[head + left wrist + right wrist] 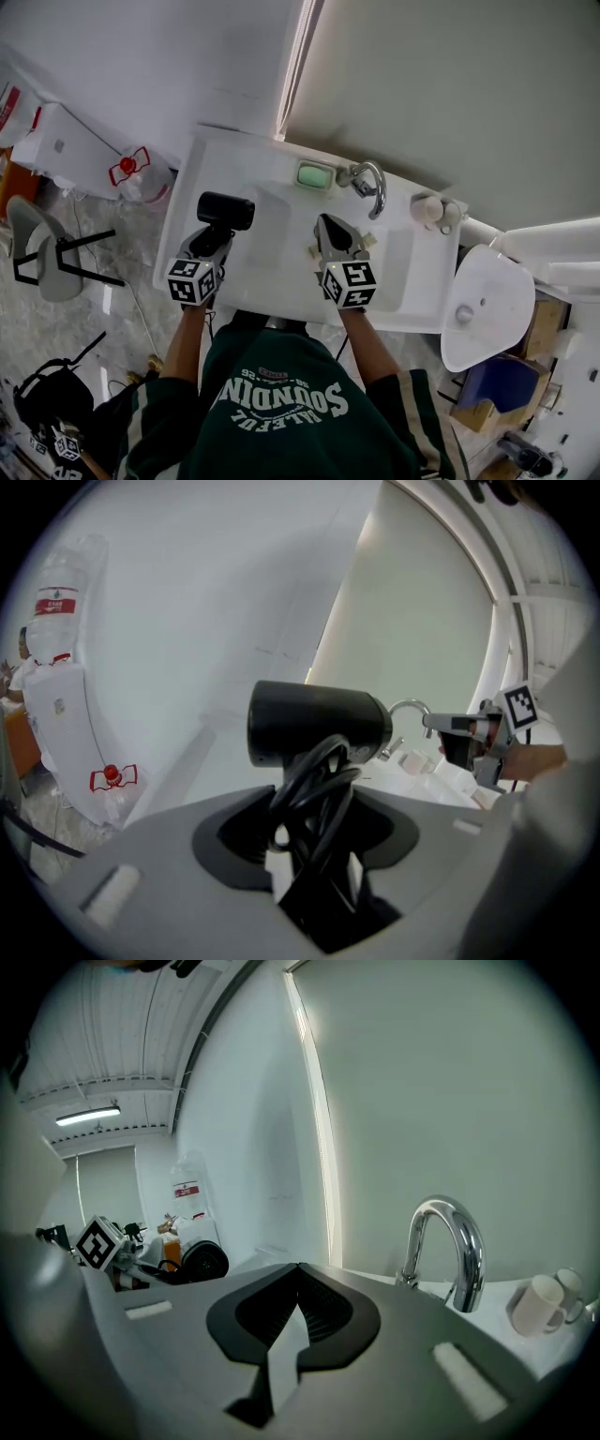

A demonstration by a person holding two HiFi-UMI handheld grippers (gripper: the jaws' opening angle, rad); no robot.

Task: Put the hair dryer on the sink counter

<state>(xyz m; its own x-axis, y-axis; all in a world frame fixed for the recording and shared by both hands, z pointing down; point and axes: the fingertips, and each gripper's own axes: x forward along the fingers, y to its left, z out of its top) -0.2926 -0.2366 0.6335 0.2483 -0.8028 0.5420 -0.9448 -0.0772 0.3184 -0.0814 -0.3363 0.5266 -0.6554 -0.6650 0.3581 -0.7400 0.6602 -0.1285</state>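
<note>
We're in a washroom corner: a white table (187, 216) with a basin (272, 239) sunk into it, a chrome tap (372, 185) arching over, green soap (316, 175) in its dish, cups (429, 209) by the wall. Off to the side, a water-cooler bottle (141, 173) and a chair (42, 248).

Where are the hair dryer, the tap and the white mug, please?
hair dryer (314, 726), left gripper view, black barrel.
tap (469, 1251), right gripper view, chrome spout.
white mug (536, 1305), right gripper view, its side.
</note>
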